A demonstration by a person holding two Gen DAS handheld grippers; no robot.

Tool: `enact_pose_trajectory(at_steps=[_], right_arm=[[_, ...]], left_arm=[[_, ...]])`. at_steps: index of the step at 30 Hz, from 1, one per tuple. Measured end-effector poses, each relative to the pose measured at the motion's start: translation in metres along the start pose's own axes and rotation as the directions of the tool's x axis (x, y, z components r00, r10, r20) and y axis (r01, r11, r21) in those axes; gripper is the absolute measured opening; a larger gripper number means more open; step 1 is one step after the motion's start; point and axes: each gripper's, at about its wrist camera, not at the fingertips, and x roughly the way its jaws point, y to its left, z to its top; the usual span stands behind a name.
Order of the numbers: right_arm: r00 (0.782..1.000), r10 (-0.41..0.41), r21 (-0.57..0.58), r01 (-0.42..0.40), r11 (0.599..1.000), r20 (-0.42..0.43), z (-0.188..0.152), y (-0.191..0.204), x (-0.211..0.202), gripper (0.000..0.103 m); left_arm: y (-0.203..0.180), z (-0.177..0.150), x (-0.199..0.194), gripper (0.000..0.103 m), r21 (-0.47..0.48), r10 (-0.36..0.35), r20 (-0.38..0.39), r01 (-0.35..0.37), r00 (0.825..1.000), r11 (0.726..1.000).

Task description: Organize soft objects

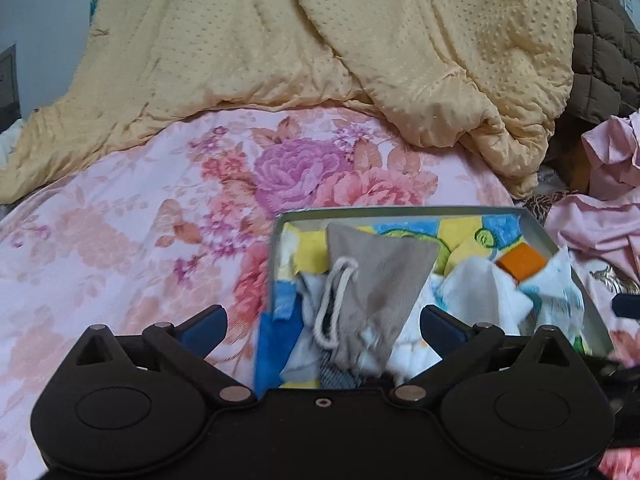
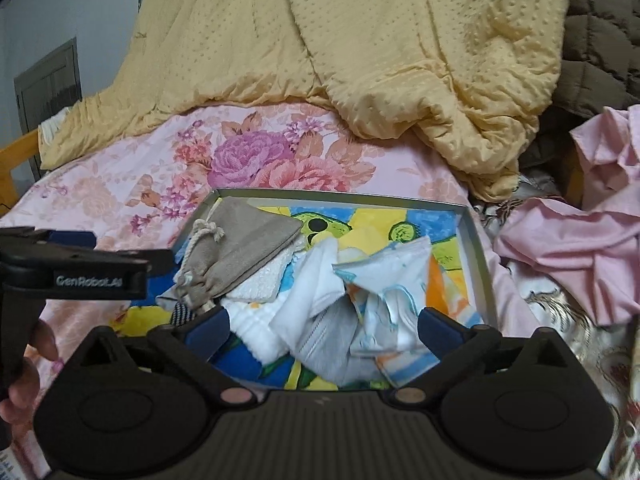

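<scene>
A yellow quilt heaps behind the floral sheet and pink cloth crowds the shallow box's right edge, while inside it the grey drawstring pouch lies on white cloths, left gripper and right gripper both spread wide, holding nothing.

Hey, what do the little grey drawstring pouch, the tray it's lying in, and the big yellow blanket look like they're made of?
The grey drawstring pouch looks like matte woven cotton or linen, with a twisted off-white cord. The tray has thin, stiff grey walls, probably cardboard, possibly tin; its floor carries a bright printed cartoon. The yellow blanket looks like soft plush, embossed all over with raised dots.
</scene>
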Motion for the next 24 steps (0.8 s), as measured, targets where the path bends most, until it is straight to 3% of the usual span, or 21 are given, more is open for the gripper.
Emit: enact_pose_trajectory(at_steps=[7, 17, 24], right_arm=[[1.0, 0.01, 0.001, -0.01, 1.0, -0.008, -0.017, 0.011, -0.039, 0.102], [0.999, 0.03, 0.044, -0.031, 0.999, 0.013, -0.03, 0.023, -0.084, 0.102], [0.998, 0.052, 0.013, -0.052, 0.999, 0.034, -0.04, 0.031, -0.118, 0.102]], left_arm=[[0.019, -0.02, -0.044, 0.102, -0.051, -0.017, 0.021, 0.018, 1.0, 0.999], [0.02, -0.032, -0.094, 0.102, -0.035, -0.012, 0.035, 0.013, 0.999, 0.999], [0.013, -0.045, -0.137, 0.102, -0.02, -0.026, 0.066, 0.027, 0.997, 0.999]])
